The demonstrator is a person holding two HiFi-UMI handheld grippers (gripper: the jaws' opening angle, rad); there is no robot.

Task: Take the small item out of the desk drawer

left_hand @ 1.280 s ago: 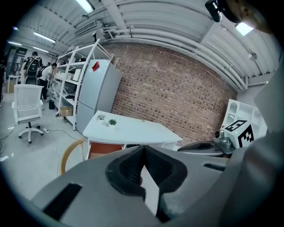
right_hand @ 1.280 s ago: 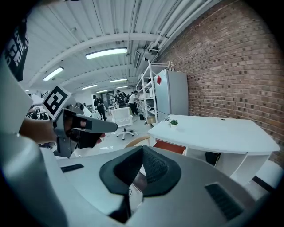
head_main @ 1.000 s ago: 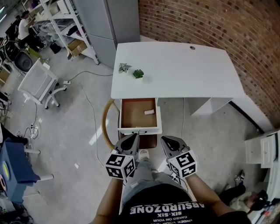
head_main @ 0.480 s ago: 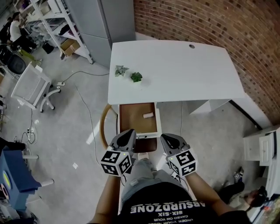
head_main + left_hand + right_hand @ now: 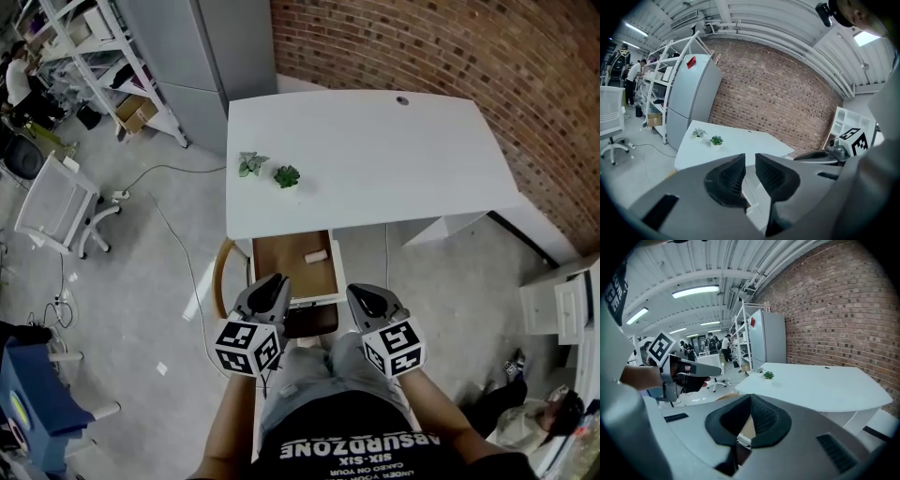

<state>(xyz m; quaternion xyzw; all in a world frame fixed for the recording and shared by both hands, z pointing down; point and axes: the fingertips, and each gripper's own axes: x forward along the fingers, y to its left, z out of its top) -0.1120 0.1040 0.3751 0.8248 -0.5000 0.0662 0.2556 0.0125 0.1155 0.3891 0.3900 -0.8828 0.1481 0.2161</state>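
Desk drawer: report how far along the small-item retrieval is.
Done: the drawer stands open. In hand: nothing. The left hand-held gripper, whose jaws have just been opening a little with nothing between them, and the right hand-held gripper, jaws together, hover by the drawer front. Still to do: reach in, grip the small item and lift it out.

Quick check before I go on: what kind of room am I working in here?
Probably a lab or workshop-style office: a bare brick wall, metal shelving racks on a concrete floor, and a white desk with its drawer open.
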